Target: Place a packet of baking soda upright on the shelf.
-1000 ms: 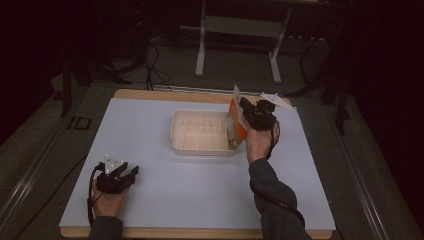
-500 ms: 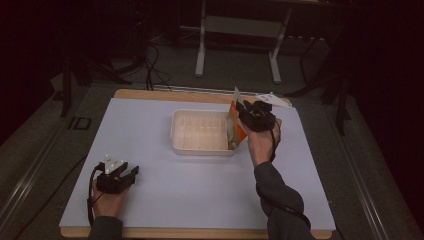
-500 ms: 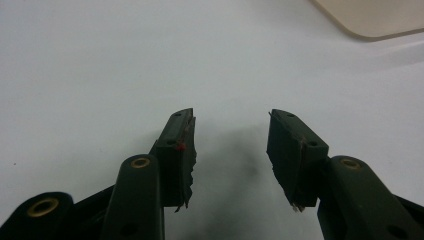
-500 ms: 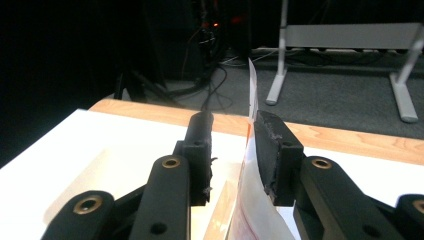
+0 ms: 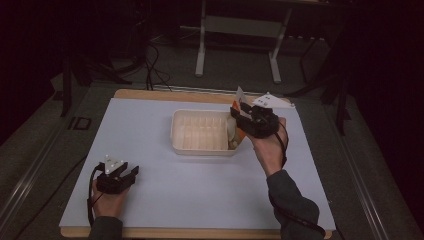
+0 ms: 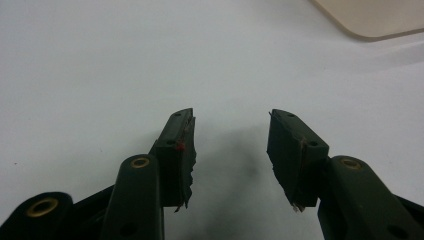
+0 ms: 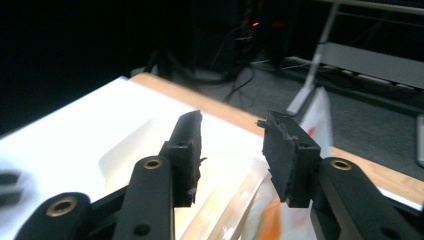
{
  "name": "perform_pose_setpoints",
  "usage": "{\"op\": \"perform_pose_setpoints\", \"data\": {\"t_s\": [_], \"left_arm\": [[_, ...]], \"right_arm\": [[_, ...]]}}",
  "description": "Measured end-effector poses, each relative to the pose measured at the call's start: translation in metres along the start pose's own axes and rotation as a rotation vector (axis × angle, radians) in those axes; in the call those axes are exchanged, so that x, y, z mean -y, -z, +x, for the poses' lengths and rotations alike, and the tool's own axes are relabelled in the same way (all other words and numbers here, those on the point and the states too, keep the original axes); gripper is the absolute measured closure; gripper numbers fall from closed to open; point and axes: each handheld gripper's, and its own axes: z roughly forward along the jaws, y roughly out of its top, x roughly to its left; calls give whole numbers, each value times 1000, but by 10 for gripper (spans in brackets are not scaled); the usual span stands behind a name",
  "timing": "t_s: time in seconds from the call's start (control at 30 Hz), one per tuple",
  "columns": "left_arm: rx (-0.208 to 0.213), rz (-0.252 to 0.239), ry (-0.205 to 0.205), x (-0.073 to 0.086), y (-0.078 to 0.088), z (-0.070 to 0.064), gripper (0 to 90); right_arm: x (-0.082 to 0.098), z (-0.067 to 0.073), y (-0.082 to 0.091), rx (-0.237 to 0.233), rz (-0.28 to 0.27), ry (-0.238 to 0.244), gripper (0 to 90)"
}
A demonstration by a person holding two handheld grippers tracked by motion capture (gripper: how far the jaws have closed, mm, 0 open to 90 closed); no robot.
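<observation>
The left gripper (image 6: 230, 145) has its two black jaws standing well apart, with nothing between them but the bare pale lavender-white sheet (image 6: 100, 60) that covers the table. The torn pads (image 6: 182, 150) on the inner faces hang just over that sheet, throwing a soft shadow on it. A rounded corner of the cream plastic tray (image 6: 380, 17) peeks in at the top right of the left gripper view, well apart from the jaws. From above, this left gripper (image 5: 116, 176) sits low near the front left of the sheet, a hand (image 5: 107, 202) wrapped around it, a grey three-cornered plate on top.

The right gripper (image 7: 230, 150) is also spread wide, its jaws holding nothing. Below and beyond them is a blurred orange and white packet (image 7: 280, 220); the image is too smeared to say whether the jaws touch it. From above, the right gripper (image 5: 252, 119) is raised at the right end of the shallow rectangular tray (image 5: 200, 131), tilted over it, held by the right hand (image 5: 267, 150) with a grey sleeve (image 5: 290, 200) trailing back to the table's front edge. The orange and white packet (image 5: 235, 130) stands on edge at the tray's right end, just beside the gripper. The tray sits near the middle of the sheet (image 5: 165, 200), towards the far side, ribbed inside and pale. A wooden tabletop edge (image 5: 145, 94) shows along the far side, and beyond it metal stand legs (image 5: 201, 50) and dark cables (image 5: 152, 55) lie on the grey floor.
</observation>
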Motion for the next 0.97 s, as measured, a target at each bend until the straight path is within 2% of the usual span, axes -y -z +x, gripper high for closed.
{"op": "perform_pose_setpoints", "data": {"t_s": [0.13, 0.17, 0.43, 0.5, 0.53, 0.6, 0.63, 0.67, 0.7, 0.73, 0.8, 0.87, 0.9, 0.93, 0.97], "left_arm": [[-2, -2, 0, 0, 0, 0, 532], [-3, -1, 0, 0, 0, 0, 528], [-7, 0, -1, 0, 0, -1, 526], [-8, 2, -4, 0, 0, -1, 524], [-9, 1, -4, 0, 0, -1, 524], [-13, -3, -7, 0, 0, -1, 520], [-13, -3, -7, 0, 0, -1, 520], [-13, -2, -7, 0, 0, -2, 520], [-13, -2, -7, 0, 0, -2, 521], [-15, -1, -8, 0, 0, -2, 521], [-21, 3, -11, 0, 0, -2, 520], [-37, 6, -12, 0, 0, -2, 510], [-37, 6, -12, 0, 0, -2, 501], [-46, 8, -12, 0, 0, -3, 490], [-62, 9, -13, 0, -1, -4, 490]], "right_arm": [[4, 5, 3, -37, 28, 23, 575], [10, 8, 6, -66, 47, 36, 567], [38, 8, 10, -112, 114, 57, 534], [51, 7, 13, -137, 124, 40, 528], [51, 7, 13, -137, 124, 40, 528], [70, 3, 13, -150, 164, 29, 513], [70, 3, 13, -150, 164, 29, 513], [85, -2, 13, -137, 190, 20, 498], [85, -2, 13, -137, 190, 20, 498], [101, -8, 14, -107, 219, 11, 496], [118, -17, 16, -83, 234, -26, 499], [135, -29, 19, -27, 247, -52, 494], [135, -29, 19, -27, 247, -52, 494], [152, -42, 22, 33, 267, -96, 477], [152, -42, 22, 33, 267, -96, 477]]}}
